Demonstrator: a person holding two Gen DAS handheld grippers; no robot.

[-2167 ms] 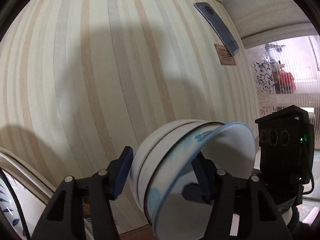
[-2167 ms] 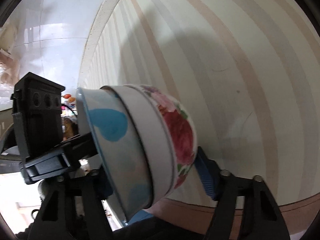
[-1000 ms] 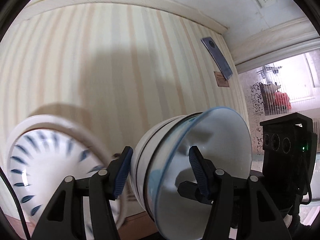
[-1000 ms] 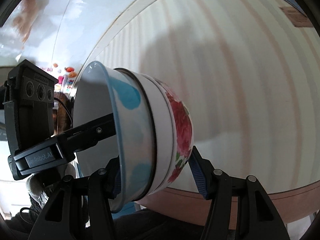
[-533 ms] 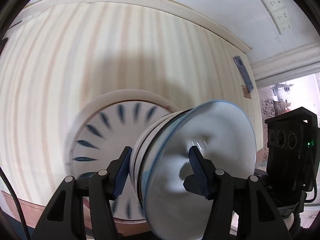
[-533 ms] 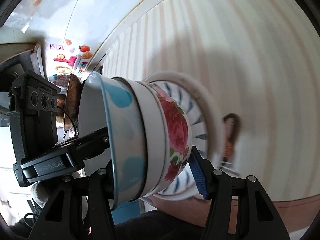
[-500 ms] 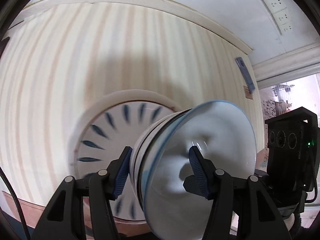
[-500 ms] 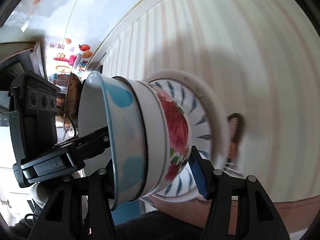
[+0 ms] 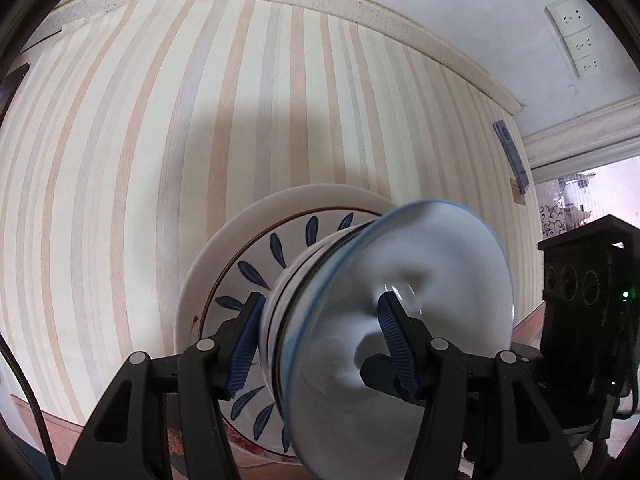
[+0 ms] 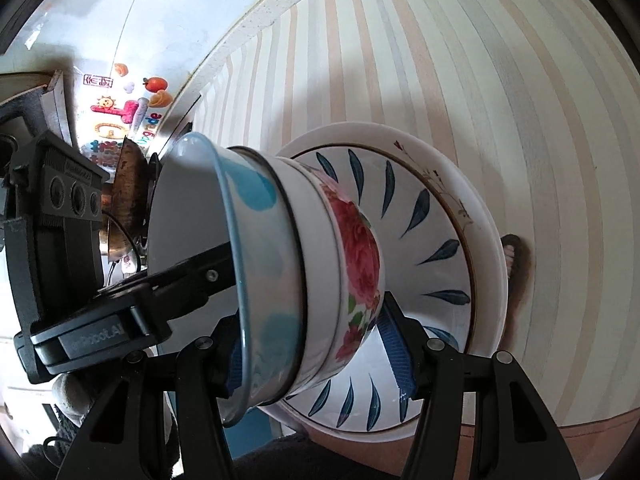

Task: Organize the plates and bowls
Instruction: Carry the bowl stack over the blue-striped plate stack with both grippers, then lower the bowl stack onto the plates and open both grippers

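A stack of three nested bowls [image 9: 400, 300] is held tilted between both grippers: a blue-rimmed bowl [image 10: 256, 208] on top, a white one in the middle, a rose-patterned bowl [image 10: 356, 248] at the bottom. My left gripper [image 9: 320, 344] is shut on the stack's wall, one finger inside the top bowl. My right gripper [image 10: 314, 352] is shut on the opposite wall. The rose bowl's base sits right at the middle of a blue-leaf plate [image 10: 420, 208], which lies in a wider white plate [image 9: 208, 272]. Whether the base touches the plate is hidden.
The plates rest on a striped table [image 9: 140, 140] with a brown front edge. A slim blue-grey phone-like object [image 9: 510, 156] lies far right. A small dark item [image 10: 516, 248] lies beside the plates. A dark wok [image 10: 128, 184] stands far left; wall sockets [image 9: 576, 40] are above.
Both grippers carried the bowl stack sideways over the table until the leaf plate came into view behind it. The stack now sits centred at the plate, closer than half a second ago.
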